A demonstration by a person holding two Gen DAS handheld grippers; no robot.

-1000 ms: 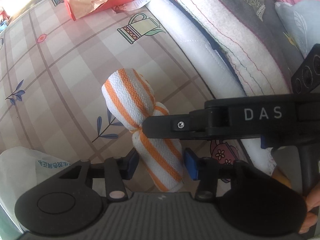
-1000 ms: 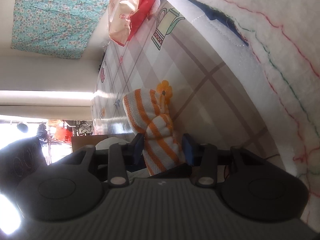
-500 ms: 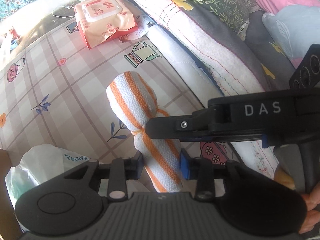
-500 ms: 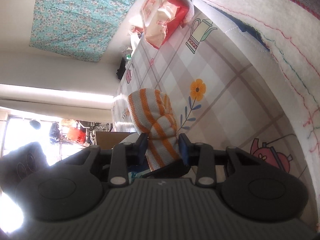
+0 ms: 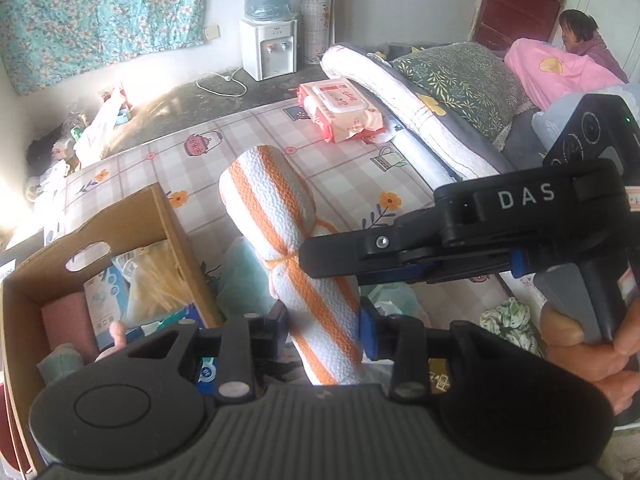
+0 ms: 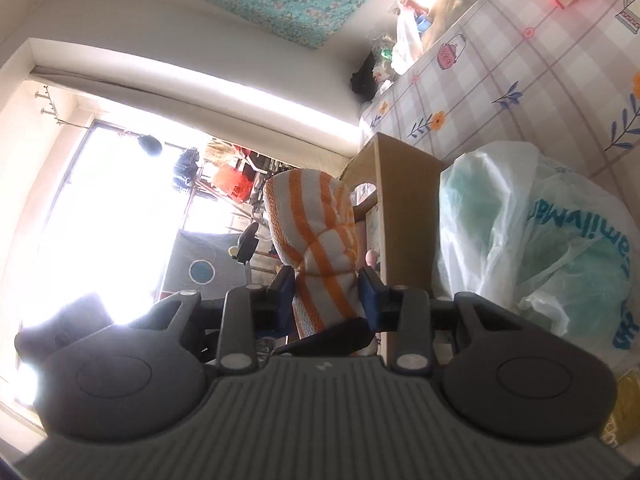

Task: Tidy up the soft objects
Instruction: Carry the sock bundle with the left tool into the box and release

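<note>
A rolled white towel with orange stripes, tied round its middle, hangs in the air above the patterned bed sheet. My left gripper is shut on the towel's lower end, its blue pads pressing both sides. My right gripper is shut on the same towel just below the tie. In the left wrist view its black finger crosses the roll from the right. An open cardboard box holding several soft items stands just left of the towel.
A white plastic bag lies right of the box. A wet-wipes pack sits farther back on the sheet. Folded quilts and a pillow line the right side. A person sits far right; a water dispenser stands by the wall.
Both grippers have lifted the towel off the sheet and carried it towards the cardboard box, which has come into view. The left jaws tightened on the towel's end.
</note>
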